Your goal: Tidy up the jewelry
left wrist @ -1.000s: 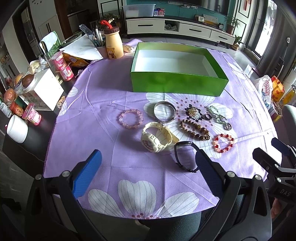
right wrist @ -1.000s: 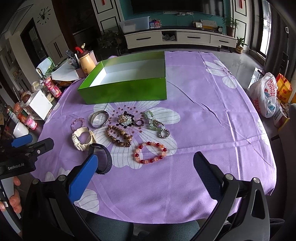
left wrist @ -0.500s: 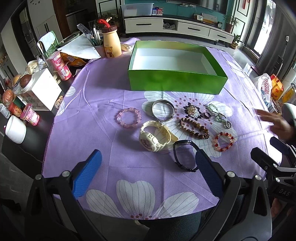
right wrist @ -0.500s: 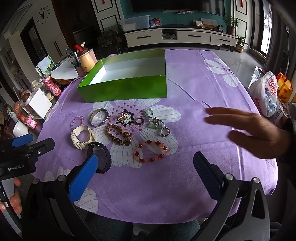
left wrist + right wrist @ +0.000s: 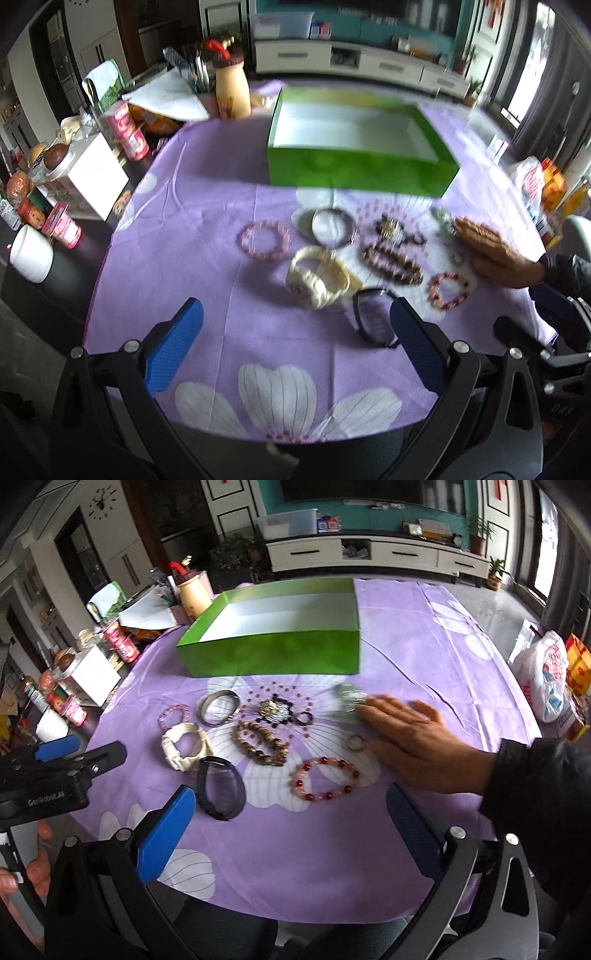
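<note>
We hold the left gripper [image 5: 295, 339] and the right gripper [image 5: 291, 830] spread wide and empty above the near edge of the surface [image 5: 424, 635]. Just beyond them on the purple cloth lie the black band [image 5: 220, 788], the cream watch [image 5: 183, 746], the red bead bracelet [image 5: 325, 779] and the brown bead bracelet [image 5: 262, 743], with a bare hand [image 5: 413, 734] resting flat beside them at the right. Farther back, past the silver bangle [image 5: 218, 708], stands the open green box [image 5: 273, 653], apart from the jewelry.
</note>
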{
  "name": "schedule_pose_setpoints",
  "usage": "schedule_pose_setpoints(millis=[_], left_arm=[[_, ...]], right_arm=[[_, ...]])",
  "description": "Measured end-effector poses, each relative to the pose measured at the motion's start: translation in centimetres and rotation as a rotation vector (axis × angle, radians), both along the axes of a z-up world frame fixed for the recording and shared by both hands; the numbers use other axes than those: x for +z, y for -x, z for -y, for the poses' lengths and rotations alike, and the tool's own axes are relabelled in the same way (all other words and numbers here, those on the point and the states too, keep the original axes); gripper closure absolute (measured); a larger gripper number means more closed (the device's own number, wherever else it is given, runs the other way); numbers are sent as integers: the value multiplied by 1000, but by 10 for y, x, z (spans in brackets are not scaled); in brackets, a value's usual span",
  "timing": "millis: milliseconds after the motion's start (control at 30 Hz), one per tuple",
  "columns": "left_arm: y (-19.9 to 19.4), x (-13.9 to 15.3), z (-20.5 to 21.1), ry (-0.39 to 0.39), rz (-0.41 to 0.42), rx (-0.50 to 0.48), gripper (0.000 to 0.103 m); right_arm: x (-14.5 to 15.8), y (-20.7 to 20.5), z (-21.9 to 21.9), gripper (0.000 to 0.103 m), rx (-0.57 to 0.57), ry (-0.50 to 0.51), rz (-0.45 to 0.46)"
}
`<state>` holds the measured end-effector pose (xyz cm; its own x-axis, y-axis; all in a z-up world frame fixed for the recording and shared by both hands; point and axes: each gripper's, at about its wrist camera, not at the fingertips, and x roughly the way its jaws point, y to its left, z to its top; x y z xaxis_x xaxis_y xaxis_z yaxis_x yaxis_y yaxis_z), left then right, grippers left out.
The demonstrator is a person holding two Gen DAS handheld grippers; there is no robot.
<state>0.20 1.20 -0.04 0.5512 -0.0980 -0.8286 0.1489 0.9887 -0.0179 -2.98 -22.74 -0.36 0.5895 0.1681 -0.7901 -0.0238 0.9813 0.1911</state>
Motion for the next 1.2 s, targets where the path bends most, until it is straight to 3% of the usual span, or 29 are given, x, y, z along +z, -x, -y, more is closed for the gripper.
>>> schedule_pose_setpoints(millis=[67, 200, 367, 633, 833, 1200], left_arm=[[0, -1, -9, -34, 33, 43, 2], [-5, -8, -35, -2, 6, 74, 2], [-8, -12, -71, -20, 17, 152, 2], [-10, -13, -108, -48, 23, 220, 2], [-16, -19, -97, -45, 0, 203, 2], [-12, -17, -32, -60, 3, 51, 2]], right_arm=[[3, -2, -12, 1, 25, 4, 23], [2, -5, -43, 1, 124, 4, 70], [6, -9, -84, 1, 261, -1, 107], [2, -23, -117, 1, 311, -32, 85], [-3, -26, -111, 1, 279, -5, 80], [0, -14, -53, 1, 118, 60, 89]])
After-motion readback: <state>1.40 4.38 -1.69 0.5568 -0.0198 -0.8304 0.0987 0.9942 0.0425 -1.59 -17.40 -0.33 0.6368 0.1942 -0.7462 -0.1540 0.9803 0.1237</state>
